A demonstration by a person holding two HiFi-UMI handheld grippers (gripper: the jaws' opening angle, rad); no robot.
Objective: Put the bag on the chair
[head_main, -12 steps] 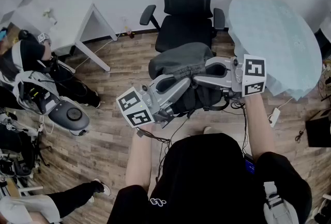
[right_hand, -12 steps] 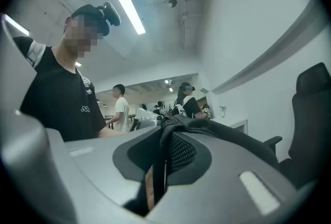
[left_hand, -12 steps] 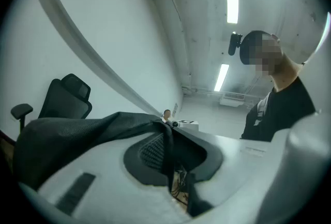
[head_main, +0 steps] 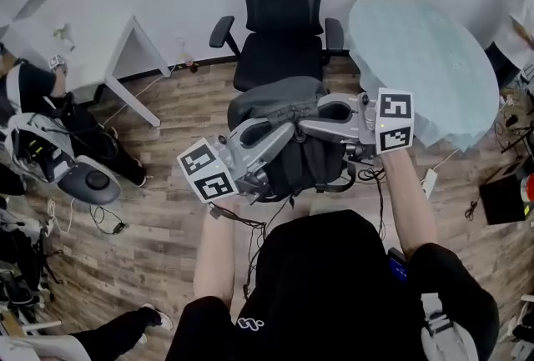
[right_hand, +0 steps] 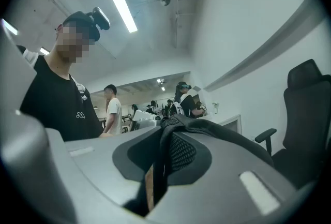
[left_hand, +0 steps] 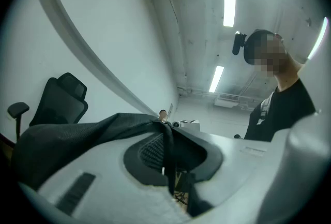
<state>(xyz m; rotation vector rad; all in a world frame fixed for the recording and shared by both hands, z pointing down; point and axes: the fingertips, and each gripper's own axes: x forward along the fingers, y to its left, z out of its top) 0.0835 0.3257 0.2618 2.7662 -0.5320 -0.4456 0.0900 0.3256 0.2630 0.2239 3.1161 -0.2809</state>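
A dark grey backpack hangs above the wooden floor, just in front of the seat of a black office chair. My left gripper comes in from the lower left and is shut on the bag's fabric. My right gripper comes in from the right and is shut on a black strap at the bag's top. Most of the bag hangs below the two grippers. The chair stands empty on the left of the left gripper view. On the right of the right gripper view the same chair shows.
A round table with a pale blue-green cloth stands right of the chair. A white desk is at the back left. A seated person with equipment is at the far left, and cables lie on the floor. Other people stand further off.
The head view has shifted, so the chair and table sit a little further left. Both grippers still hold the bag in front of the chair, slightly lower in the picture.
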